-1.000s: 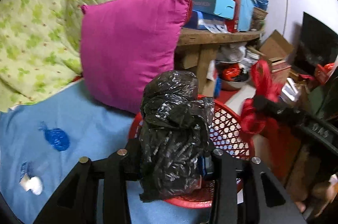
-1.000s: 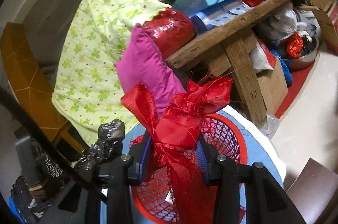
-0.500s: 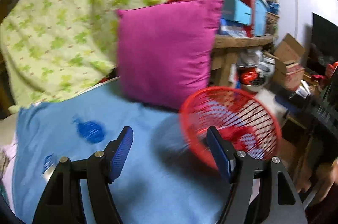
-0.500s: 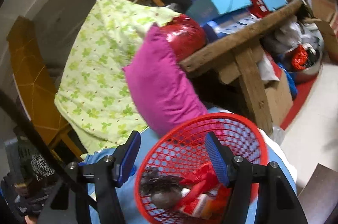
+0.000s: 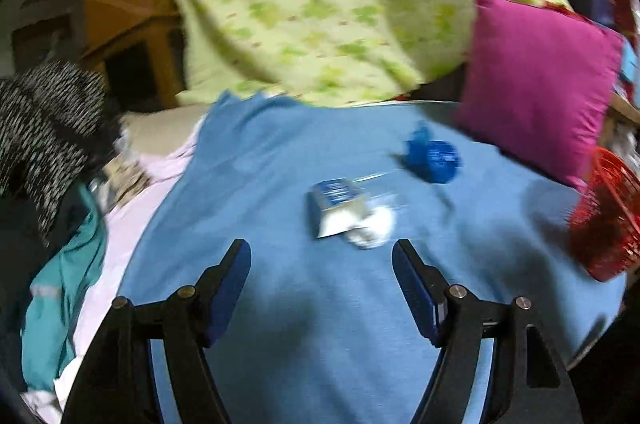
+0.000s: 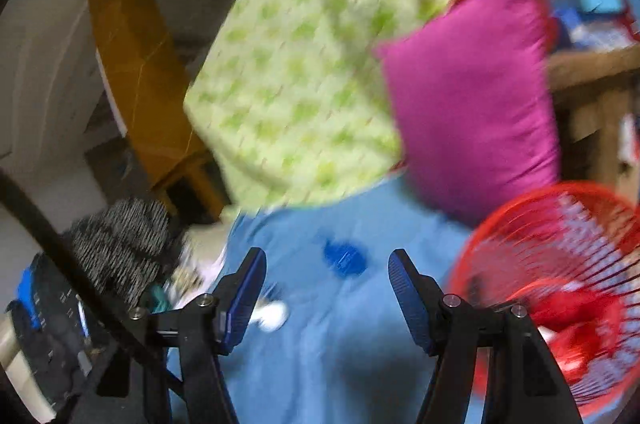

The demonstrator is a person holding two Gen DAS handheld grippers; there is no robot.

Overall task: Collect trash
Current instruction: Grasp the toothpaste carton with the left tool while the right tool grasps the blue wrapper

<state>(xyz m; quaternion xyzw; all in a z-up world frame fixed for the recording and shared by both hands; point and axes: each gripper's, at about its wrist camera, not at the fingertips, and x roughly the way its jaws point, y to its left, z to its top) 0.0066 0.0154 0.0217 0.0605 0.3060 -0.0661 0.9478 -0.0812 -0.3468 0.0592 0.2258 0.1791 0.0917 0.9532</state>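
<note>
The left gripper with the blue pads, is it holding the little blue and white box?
No, the left gripper is open and empty; the small blue and white box lies ahead on the blue blanket.

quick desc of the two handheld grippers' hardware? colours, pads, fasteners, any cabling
Both match: the left gripper and right gripper have matte black angular finger arms with cut-out frames, flat blue pads on the inner faces, and round silver pivot bolts near each joint. A black cable crosses the right wrist view's left side. No hands or sleeves visible.
</note>
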